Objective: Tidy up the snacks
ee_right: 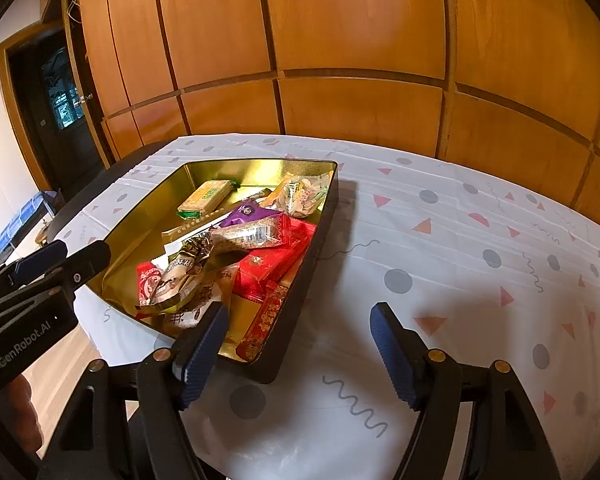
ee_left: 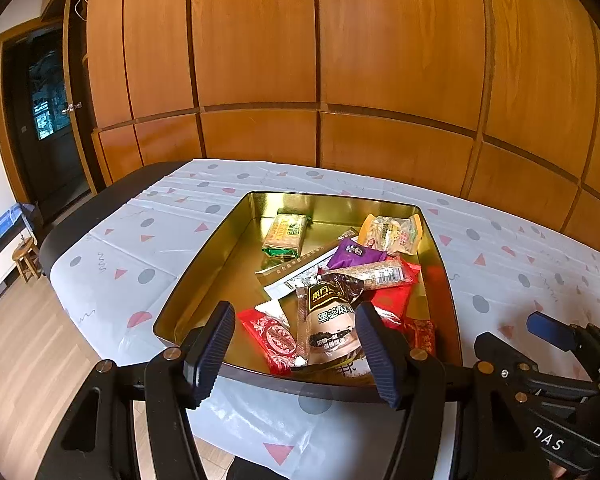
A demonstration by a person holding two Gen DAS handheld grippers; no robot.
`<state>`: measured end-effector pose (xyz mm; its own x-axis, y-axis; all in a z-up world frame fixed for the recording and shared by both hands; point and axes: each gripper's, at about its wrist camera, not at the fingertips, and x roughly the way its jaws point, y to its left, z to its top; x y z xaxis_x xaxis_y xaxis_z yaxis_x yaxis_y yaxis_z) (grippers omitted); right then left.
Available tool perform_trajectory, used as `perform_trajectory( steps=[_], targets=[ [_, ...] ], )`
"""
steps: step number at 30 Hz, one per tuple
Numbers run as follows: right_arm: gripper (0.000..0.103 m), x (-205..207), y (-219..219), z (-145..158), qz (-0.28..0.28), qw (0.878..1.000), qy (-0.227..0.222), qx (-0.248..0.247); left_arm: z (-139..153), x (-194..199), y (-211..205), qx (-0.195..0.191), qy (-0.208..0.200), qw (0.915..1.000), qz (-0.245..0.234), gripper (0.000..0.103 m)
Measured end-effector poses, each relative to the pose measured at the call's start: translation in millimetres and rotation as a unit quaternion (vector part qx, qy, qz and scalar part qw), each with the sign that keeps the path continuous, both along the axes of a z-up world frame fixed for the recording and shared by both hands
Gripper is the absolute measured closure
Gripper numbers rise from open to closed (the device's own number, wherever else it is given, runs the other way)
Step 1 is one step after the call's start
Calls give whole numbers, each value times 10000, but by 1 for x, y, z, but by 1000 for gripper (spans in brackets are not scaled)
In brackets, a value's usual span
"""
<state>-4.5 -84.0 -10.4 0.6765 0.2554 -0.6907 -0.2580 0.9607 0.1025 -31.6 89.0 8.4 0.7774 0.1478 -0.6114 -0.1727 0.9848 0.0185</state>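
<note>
Both tools hover at the near edge of the tin (ee_left: 204, 256), angled down toward it. Snacks all sit inside, none on the desk (ee_right: 440, 240).

Left tool (ee_left: 296, 354): fingers spread wide, nothing between them. Just ahead and below lies the brown pouch (ee_left: 332, 328), with the red packet (ee_left: 274, 338) beside it toward the left finger.

Right tool (ee_right: 300, 354): spread fingers, nothing held, the gap widening slightly. Its left finger overlaps the tin's near corner; its right finger is over bare cloth. Ahead and left: the snack heap. The seed bar (ee_right: 248, 232) lies across the red box (ee_right: 268, 264); the purple packet (ee_right: 248, 212) sits beyond; the green biscuit pack (ee_right: 206, 196) and clear nut bag (ee_right: 304, 196) are farthest off.

Risks, as I judge them:
- The heap is layered. Closing on the pouch may pinch a neighbour's edge and drag it along.
- Foil wrappers look slick and crinkly; a shallow pinch could slip.
- The right tool straddles the tin wall; a descent here could strike the rim and shove or tip the tin.
- The tools are near each other, so both reaching in could make them collide.
</note>
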Motion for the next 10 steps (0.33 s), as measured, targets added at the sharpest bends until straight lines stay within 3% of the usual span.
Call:
perform_trajectory(
  steps=[10],
  targets=[
    [28, 2, -6, 1, -19, 10000, 19, 77, -3, 2, 5, -144, 46, 9998, 118, 39]
  ],
)
